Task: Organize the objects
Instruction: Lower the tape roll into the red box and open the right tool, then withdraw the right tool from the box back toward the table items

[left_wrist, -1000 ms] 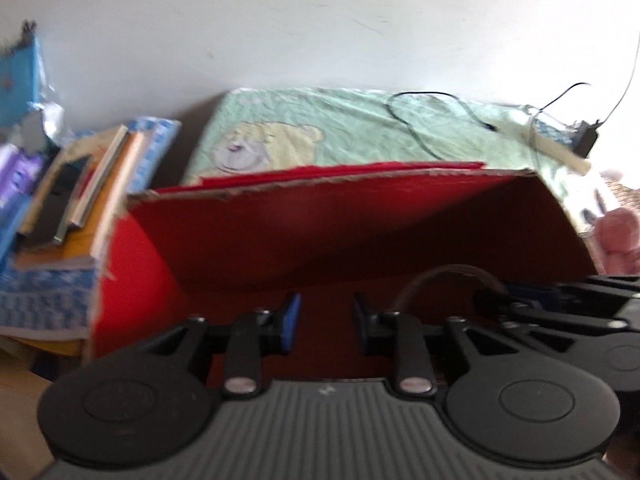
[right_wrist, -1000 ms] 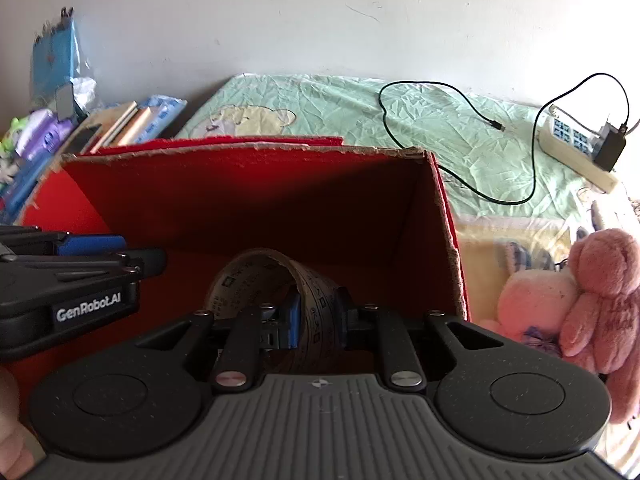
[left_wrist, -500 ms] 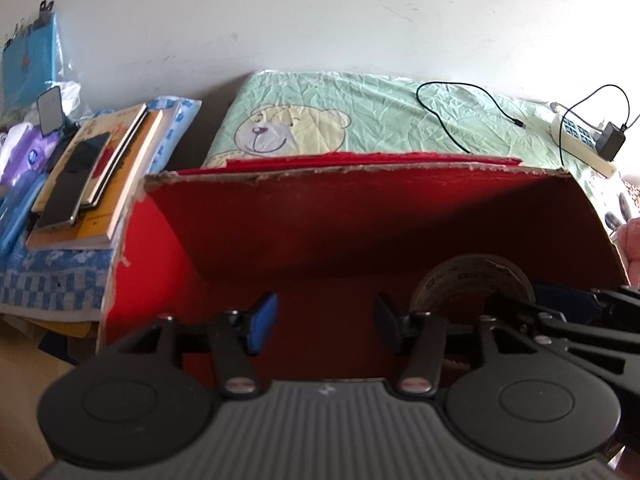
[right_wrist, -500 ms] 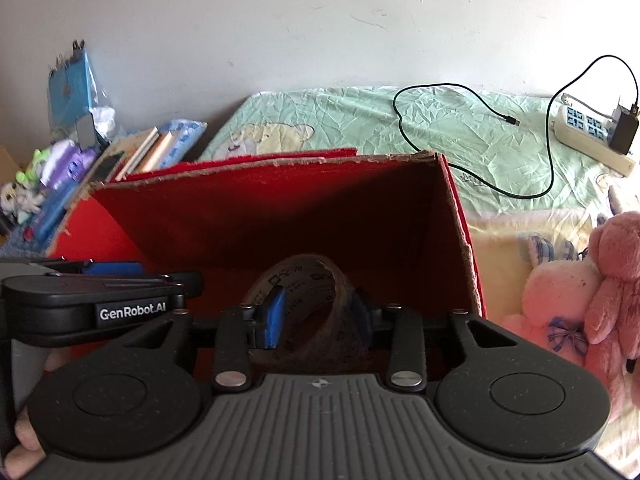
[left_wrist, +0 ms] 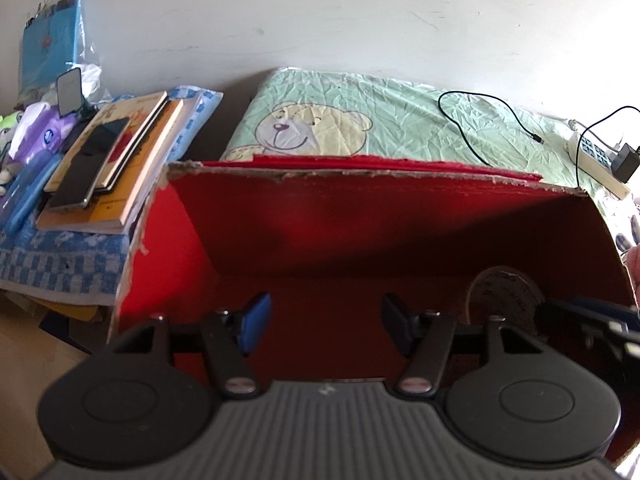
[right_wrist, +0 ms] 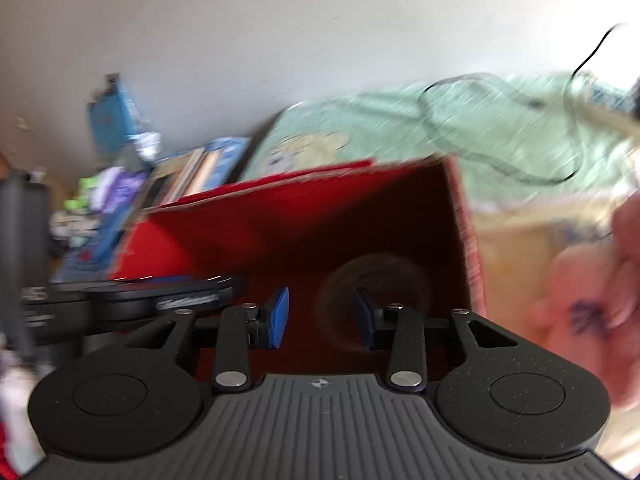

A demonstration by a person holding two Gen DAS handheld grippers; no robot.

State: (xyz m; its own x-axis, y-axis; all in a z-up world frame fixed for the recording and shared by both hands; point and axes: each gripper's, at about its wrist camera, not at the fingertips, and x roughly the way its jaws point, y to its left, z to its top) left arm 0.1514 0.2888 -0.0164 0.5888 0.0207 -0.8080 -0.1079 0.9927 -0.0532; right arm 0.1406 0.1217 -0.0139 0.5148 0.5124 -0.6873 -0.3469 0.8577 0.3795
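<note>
Left wrist view: left tool (left_wrist: pixel 322 322) jaws opening, nothing between them, over the red box (left_wrist: pixel 360 224); the tape roll (left_wrist: pixel 504 296) stands inside at right, its lower edge hidden.

Right wrist view, blurred: right tool (right_wrist: pixel 320 320) parted, gripping nothing; tape roll (right_wrist: pixel 380 284) behind its fingers, outline indistinct.

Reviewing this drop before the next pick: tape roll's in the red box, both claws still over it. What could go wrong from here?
1. The tape roll stands on edge by the box's right wall; it may roll or tip.
2. The right claw is open, but one finger overlaps the roll's hoop; pulling out could snag it.
3. The left claw, opening with nothing between its fingers, sits close beside the right inside the red box; they could knock together.
</note>
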